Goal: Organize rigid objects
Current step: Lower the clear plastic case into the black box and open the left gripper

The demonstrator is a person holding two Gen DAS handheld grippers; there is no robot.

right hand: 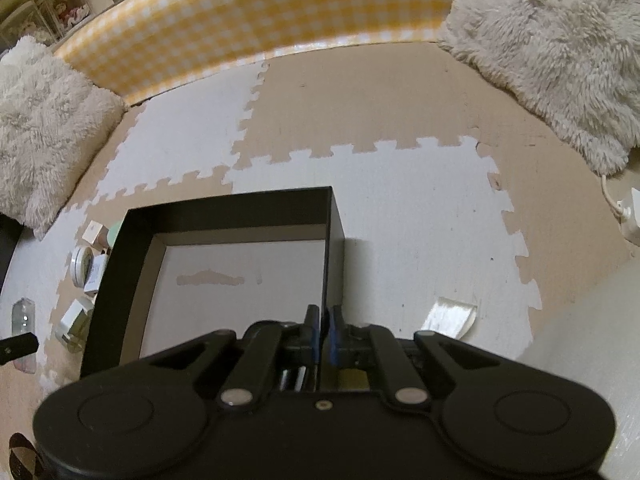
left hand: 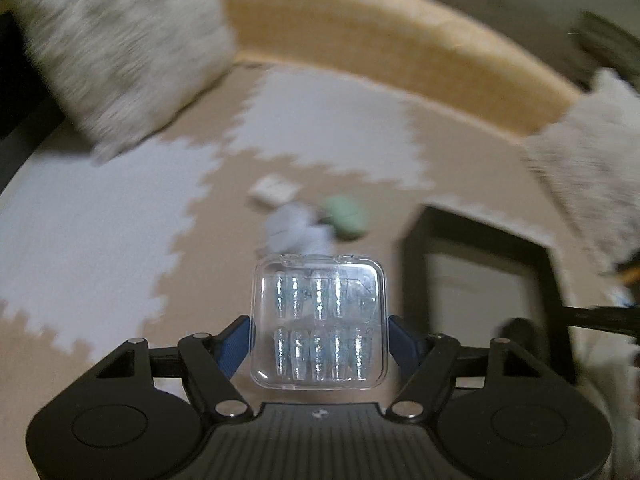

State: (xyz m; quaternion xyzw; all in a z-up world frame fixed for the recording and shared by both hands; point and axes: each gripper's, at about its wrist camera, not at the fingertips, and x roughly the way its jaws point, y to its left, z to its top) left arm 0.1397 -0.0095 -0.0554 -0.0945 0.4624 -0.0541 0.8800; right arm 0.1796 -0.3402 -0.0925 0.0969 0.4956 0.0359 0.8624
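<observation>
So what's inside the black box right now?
The black box shows only its bare pale floor with a scuffed patch; nothing is in it. The right claw covers its near right corner.

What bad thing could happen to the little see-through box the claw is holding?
The clear plastic case is pinched only by its smooth sides in the left gripper, up off the mat, so it might slip and fall. Its lid might pop open and spill the small pieces inside. The right gripper is shut on the wall of the black box; if that box gets tugged, the case could miss it.
</observation>
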